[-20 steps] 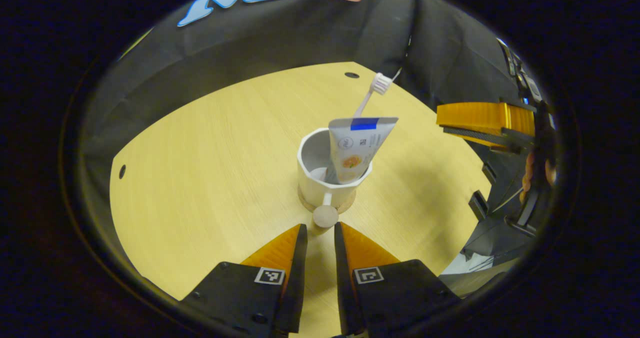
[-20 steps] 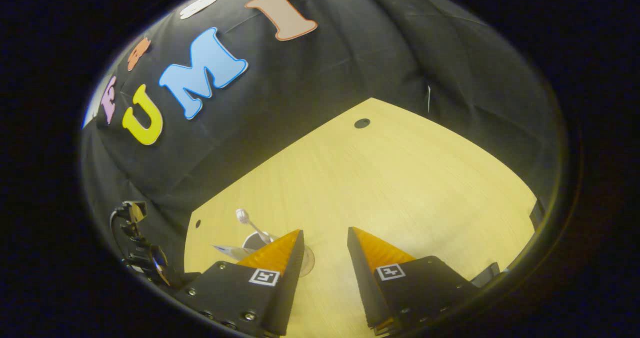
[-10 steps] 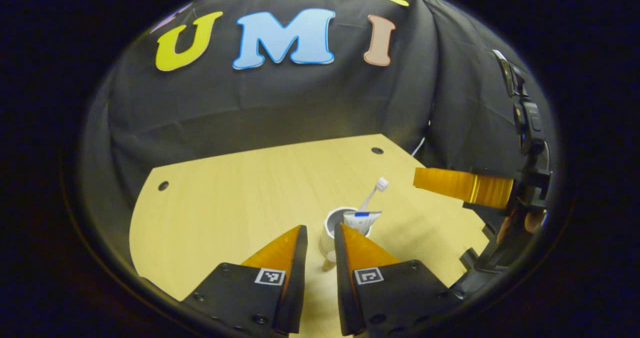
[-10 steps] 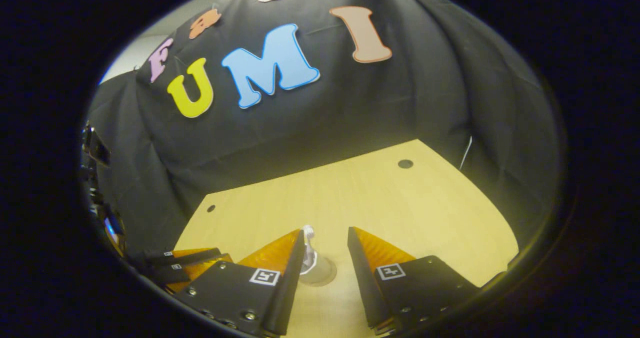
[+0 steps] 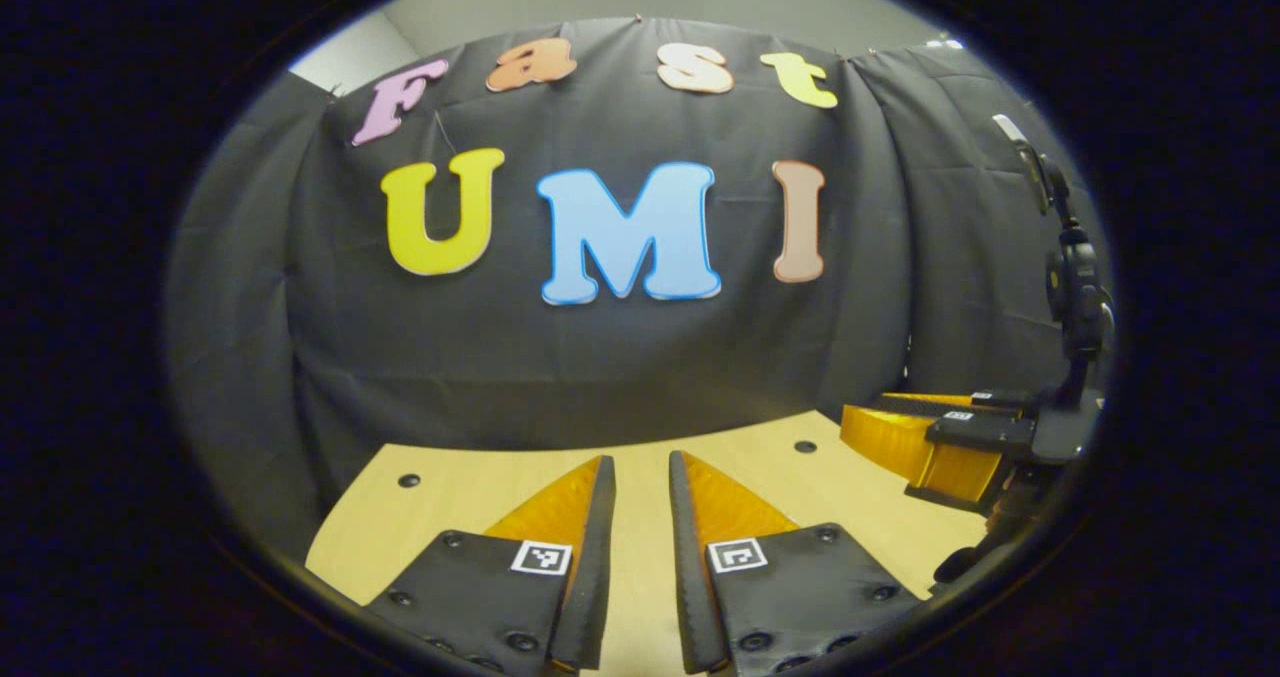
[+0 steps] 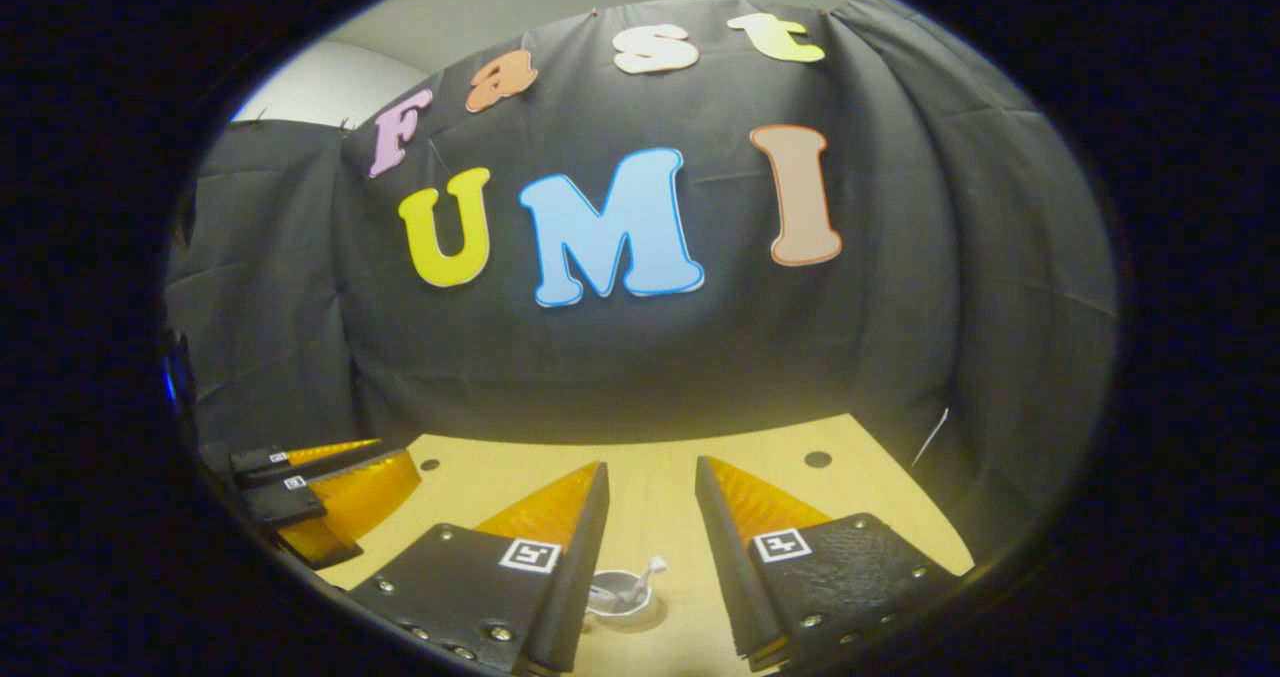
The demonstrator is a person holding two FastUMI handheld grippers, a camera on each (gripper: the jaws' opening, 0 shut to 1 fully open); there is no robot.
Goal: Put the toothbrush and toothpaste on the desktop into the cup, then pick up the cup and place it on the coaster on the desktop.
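In the right gripper view, a white cup stands far below on the wooden desktop, small and seen from above. A toothbrush sticks out of it, and a bit of the toothpaste tube shows inside. The cup sits in line with the gap of my right gripper, which is open, empty and held high above it. My left gripper has a narrow gap and holds nothing. Each gripper also shows from the side in the other's view: the right gripper and the left gripper.
The black cloth wall closes the booth behind the desktop. Small dark holes mark the tabletop near its far edge. A black camera mount rises above the right gripper.
Both grippers have risen and tilted up, away from the cup. The cup has left the left gripper view and looks much smaller in the right one. Neither gripper's gap has changed.
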